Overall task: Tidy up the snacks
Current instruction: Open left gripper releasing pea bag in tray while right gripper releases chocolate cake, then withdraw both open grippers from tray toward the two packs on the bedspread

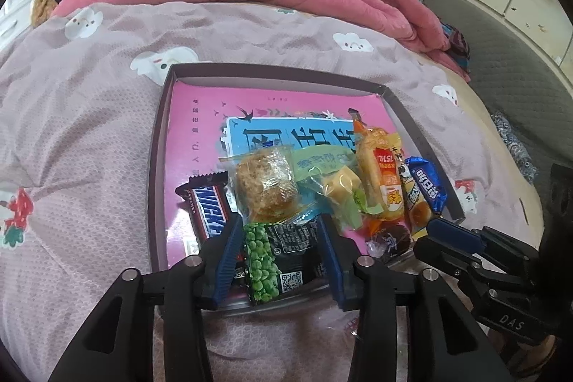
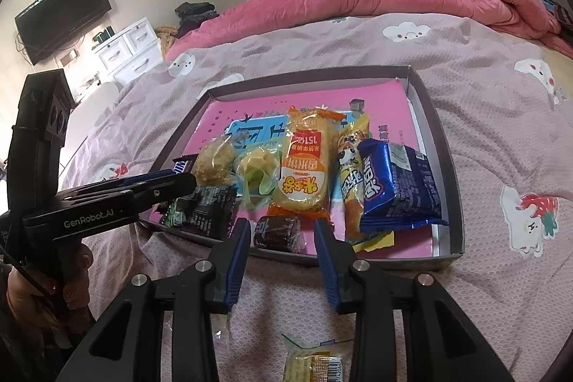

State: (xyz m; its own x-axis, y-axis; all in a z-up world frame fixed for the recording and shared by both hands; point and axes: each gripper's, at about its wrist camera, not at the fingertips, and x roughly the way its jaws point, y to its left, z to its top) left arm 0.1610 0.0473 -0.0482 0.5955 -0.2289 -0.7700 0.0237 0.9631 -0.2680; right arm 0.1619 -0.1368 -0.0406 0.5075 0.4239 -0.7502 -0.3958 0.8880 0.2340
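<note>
Left gripper stands open astride the green pea packet just inside the tray — placing looks done; next, the right gripper — open, empty — must fetch the yellow snack off the bed near the tray.

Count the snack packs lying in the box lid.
8, in a row along the near edge: Snickers bar, floss cake, pea pack, green pastry, orange rice cracker, dark candy, panda stick, blue pack. More could hide underneath.

One shallow box holds eight wrapped snacks in the middle of the right wrist view; a ninth snack packet lies outside it at the bottom edge. Two grippers show.
</note>
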